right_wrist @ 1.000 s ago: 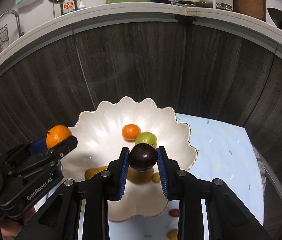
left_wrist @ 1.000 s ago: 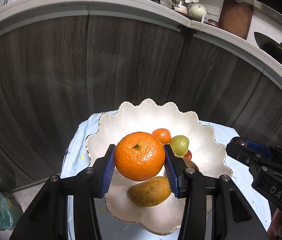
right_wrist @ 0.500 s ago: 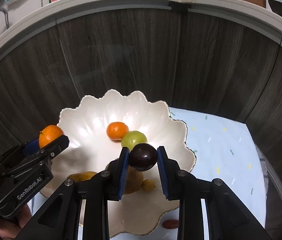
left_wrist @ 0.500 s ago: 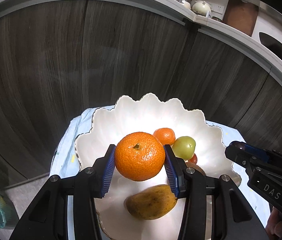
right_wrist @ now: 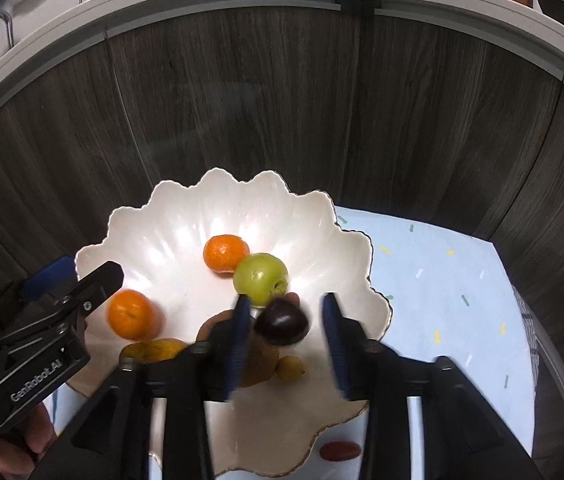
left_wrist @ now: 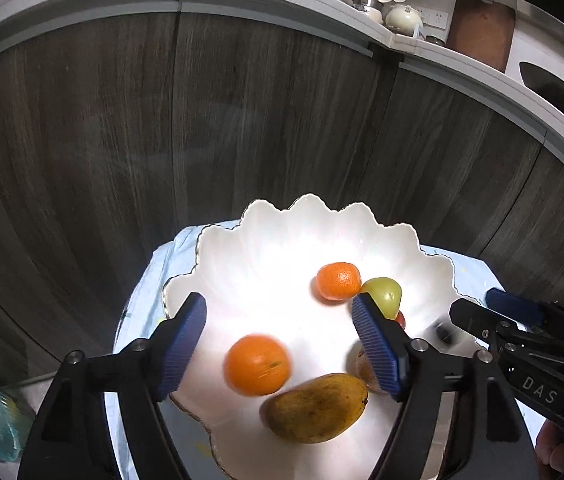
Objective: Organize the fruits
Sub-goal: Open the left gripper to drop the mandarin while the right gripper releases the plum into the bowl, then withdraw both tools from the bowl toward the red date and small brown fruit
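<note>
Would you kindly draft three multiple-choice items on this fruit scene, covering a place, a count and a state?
1. Where is the mango?
A. on the cloth
B. in the white bowl
C. in the left gripper

2. How many orange citrus fruits are in the bowl?
A. one
B. two
C. four

3. How are the right gripper fingers?
A. spread, released
B. clamped on the dark plum
C. out of view

Answers:
1 B, it lies on the bowl's near side.
2 B, the large orange and small tangerine.
3 A, gaps show beside the blurred plum.
</note>
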The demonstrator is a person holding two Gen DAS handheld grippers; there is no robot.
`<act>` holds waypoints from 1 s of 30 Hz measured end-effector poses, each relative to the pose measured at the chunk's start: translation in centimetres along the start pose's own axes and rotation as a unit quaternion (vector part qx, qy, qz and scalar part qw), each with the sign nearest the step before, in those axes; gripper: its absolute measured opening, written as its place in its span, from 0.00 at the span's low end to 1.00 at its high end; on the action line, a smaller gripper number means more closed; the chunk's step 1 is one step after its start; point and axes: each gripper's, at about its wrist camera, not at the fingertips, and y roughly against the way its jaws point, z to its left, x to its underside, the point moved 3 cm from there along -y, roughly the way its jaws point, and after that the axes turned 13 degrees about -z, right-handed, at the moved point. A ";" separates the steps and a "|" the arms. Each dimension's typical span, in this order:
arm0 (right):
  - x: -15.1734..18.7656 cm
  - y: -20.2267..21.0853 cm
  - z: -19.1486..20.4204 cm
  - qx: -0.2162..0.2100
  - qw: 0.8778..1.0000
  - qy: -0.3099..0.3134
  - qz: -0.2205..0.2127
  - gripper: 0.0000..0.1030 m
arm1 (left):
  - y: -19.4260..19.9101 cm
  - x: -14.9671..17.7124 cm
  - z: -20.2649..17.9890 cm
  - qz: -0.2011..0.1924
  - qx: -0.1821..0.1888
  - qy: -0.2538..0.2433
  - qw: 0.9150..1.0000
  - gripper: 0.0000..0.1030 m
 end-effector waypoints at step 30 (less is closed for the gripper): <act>-0.4 8.0 -5.7 0.038 0.998 -0.015 -0.050 0.76 | 5.9 0.3 -7.4 0.000 0.008 -0.047 0.999 0.91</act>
